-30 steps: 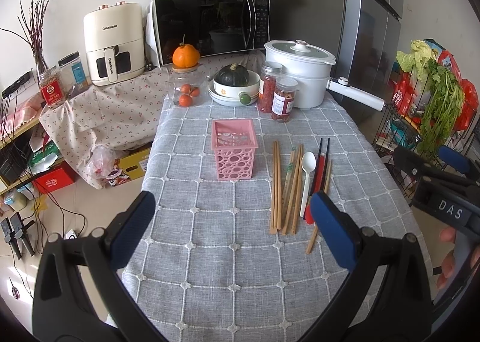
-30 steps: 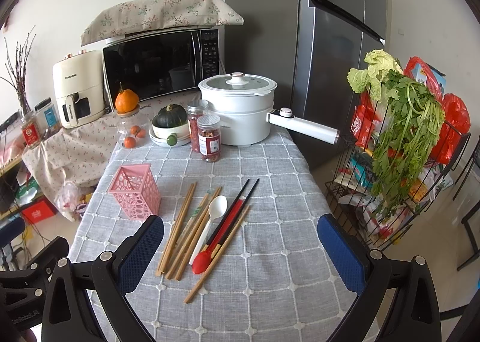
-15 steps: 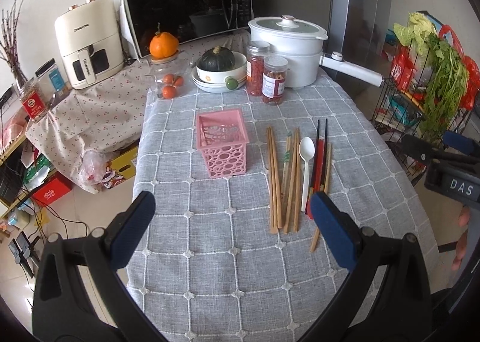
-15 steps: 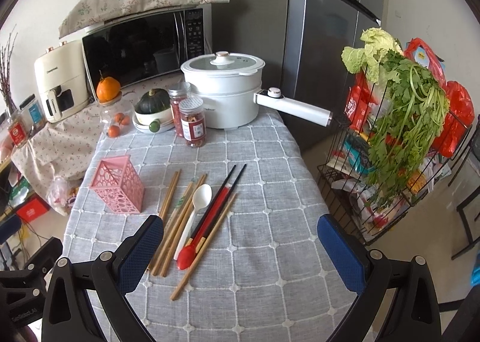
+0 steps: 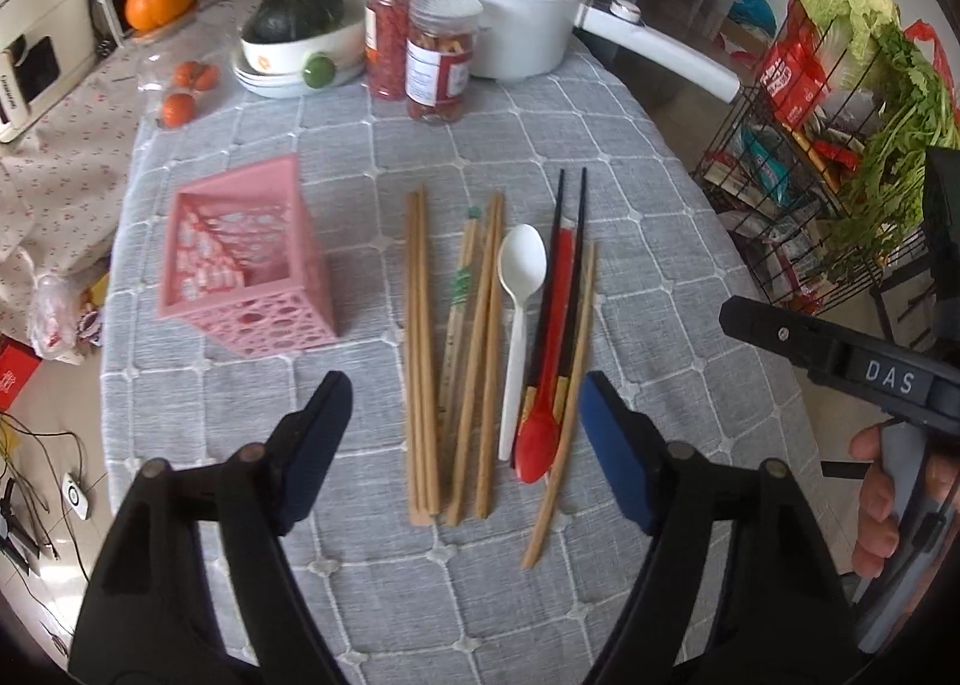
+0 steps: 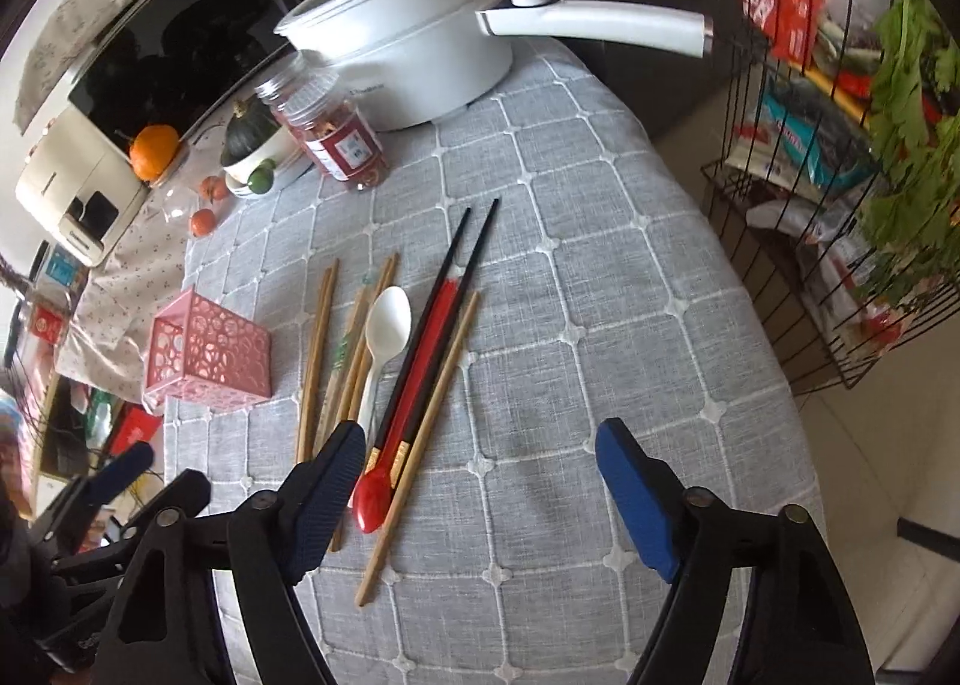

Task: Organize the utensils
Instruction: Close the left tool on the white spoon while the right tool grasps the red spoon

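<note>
Nothing is sorted yet: the pink basket (image 5: 249, 259) at centre left stands empty, while wooden chopsticks (image 5: 420, 349), white spoon (image 5: 519, 319) and red spoon (image 5: 540, 421) lie on the surface (image 5: 660, 277). Left tongs (image 5: 465, 445) and right tongs (image 6: 480, 481), jaws apart and just narrowing, hold nothing.

1. Daylight is soft and even; the grey tablecloth (image 5: 630, 277) reads clearly mid-frame.
2. Short, faint shadows lie beside the pink basket (image 5: 252, 265).
3. Fisheye bending curves both frames' edges; the corners go black.
4. Slight motion blur softens the upper areas, and the white pot (image 6: 408, 48) glares mildly.
</note>
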A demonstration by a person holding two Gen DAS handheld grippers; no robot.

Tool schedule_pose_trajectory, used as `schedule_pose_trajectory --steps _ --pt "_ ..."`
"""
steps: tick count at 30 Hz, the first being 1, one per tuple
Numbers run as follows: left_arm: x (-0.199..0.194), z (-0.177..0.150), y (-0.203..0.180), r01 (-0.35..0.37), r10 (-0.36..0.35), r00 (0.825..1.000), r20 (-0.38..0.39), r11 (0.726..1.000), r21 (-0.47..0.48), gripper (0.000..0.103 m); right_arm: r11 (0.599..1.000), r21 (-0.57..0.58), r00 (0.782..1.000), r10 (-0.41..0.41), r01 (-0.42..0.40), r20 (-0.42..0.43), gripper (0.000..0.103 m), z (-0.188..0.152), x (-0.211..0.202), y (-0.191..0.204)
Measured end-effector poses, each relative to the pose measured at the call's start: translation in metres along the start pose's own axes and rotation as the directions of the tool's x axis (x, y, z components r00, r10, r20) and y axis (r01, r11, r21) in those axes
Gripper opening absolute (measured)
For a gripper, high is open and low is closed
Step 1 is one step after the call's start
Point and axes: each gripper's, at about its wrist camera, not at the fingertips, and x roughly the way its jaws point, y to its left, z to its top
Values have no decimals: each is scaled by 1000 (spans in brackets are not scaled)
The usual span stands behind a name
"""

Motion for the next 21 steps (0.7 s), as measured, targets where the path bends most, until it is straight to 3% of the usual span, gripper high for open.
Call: schedule_pose_trajectory --steps 3,10,18,21 --pt "32 18 -8 30 -29 998 -57 999 10 57 1000 21 1000 -6 6 -13 76 9 12 -15" --pt "85 56 -19 6 -3 994 -105 1000 26 48 999 23 998 -40 41 -53 76 19 36 -36" --pt "121 75 -18 -13 18 989 -147 999 33 17 999 21 997 -37 39 -65 76 24 43 -46" --pt "125 76 -22 -21 29 989 -146 998 53 9 999 10 997 -35 35 -65 76 25 44 -45"
